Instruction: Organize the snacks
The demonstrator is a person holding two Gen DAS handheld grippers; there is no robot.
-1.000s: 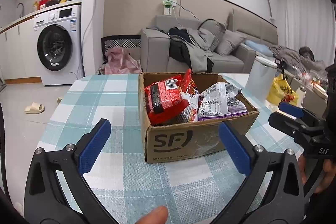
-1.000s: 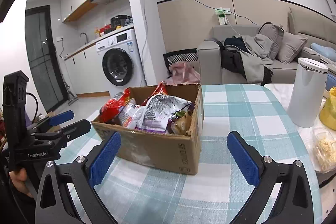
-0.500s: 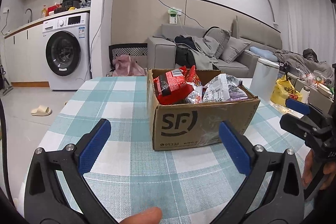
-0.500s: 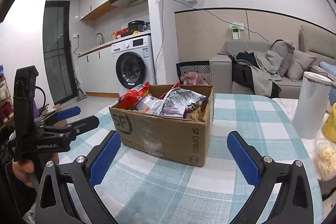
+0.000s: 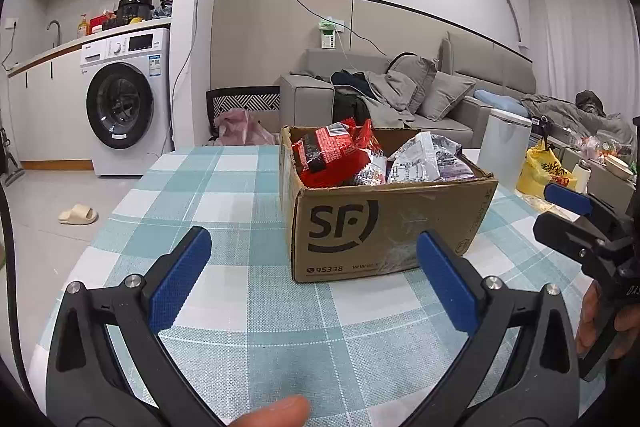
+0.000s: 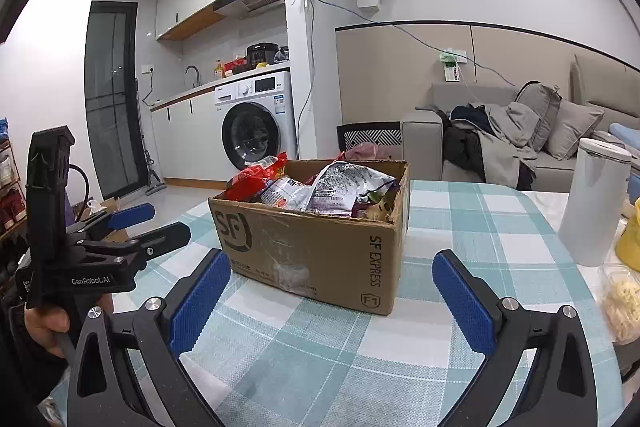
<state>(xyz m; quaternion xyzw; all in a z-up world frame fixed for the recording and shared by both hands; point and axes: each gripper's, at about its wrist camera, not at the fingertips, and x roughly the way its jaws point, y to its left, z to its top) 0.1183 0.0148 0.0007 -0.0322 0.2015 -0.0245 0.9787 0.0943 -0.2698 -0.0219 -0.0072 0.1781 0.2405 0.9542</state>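
Note:
A brown SF cardboard box stands on the checked teal tablecloth. It holds a red snack bag, a silver and purple bag and other packets. My left gripper is open and empty, low over the table in front of the box. My right gripper is open and empty, facing the box's right corner. The same bags show in the right wrist view: the red one, the silver one. Each gripper shows in the other's view, the right gripper and the left gripper.
A white cylindrical container stands right of the box. A yellow bag and a clear tub of noodles lie at the table's right edge. A washing machine and a grey sofa are behind.
Both grippers have dropped lower and tilted up, so I now see the box from its side rather than from above. Both stay open and empty.

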